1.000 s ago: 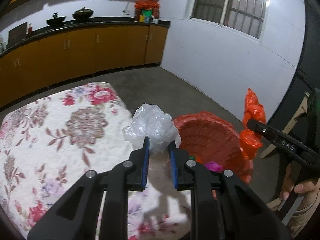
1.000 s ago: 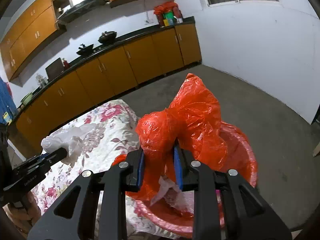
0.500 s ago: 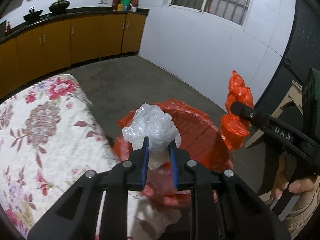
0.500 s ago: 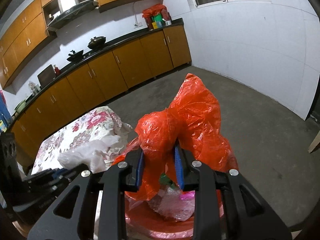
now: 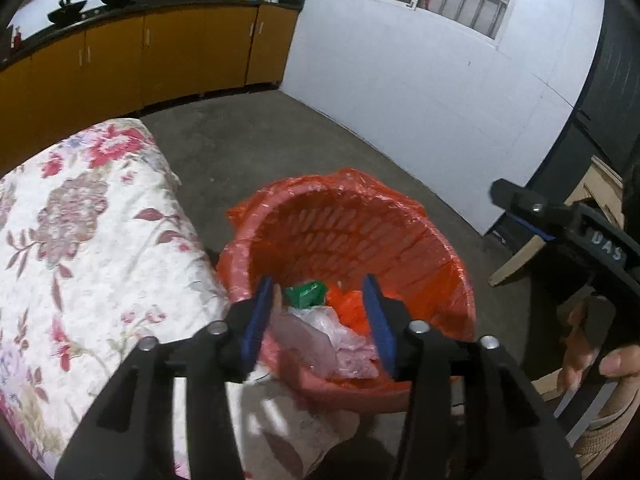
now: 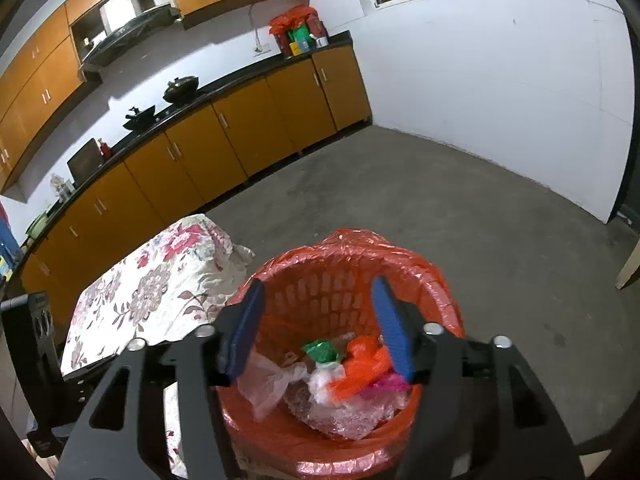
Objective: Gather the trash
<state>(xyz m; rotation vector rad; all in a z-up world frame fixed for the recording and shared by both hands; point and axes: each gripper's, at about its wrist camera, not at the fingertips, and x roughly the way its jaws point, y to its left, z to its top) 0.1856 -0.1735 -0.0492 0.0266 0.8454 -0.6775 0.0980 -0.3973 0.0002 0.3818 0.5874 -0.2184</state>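
Observation:
A red basket [image 5: 440,236] [image 6: 436,276] lined with a red bag stands on the floor beside the table. My left gripper [image 5: 317,282] hovers over it, jaws opening with nothing between the pads. My right gripper [image 6: 318,284] hangs over the same basket, jaws also opening and empty. Inside lie a clear plastic bag [image 5: 332,336] [image 6: 272,380], a crumpled orange bag [image 5: 348,304] [image 6: 360,364], a green wrapper [image 5: 304,294] [image 6: 320,350] and a pink scrap [image 6: 388,384].
A table under a floral cloth [image 5: 80,240] [image 6: 160,280] touches the basket's left side. Orange cabinets [image 6: 240,140] with pans on the counter line the far wall. Concrete floor [image 6: 440,200] spreads behind the basket. A hand [image 5: 616,364] holds the right gripper near a wooden piece [image 5: 516,260].
The left gripper came off the table to over the basket. Both grippers opened: the clear bag and the orange bag left the pads and now lie in the basket.

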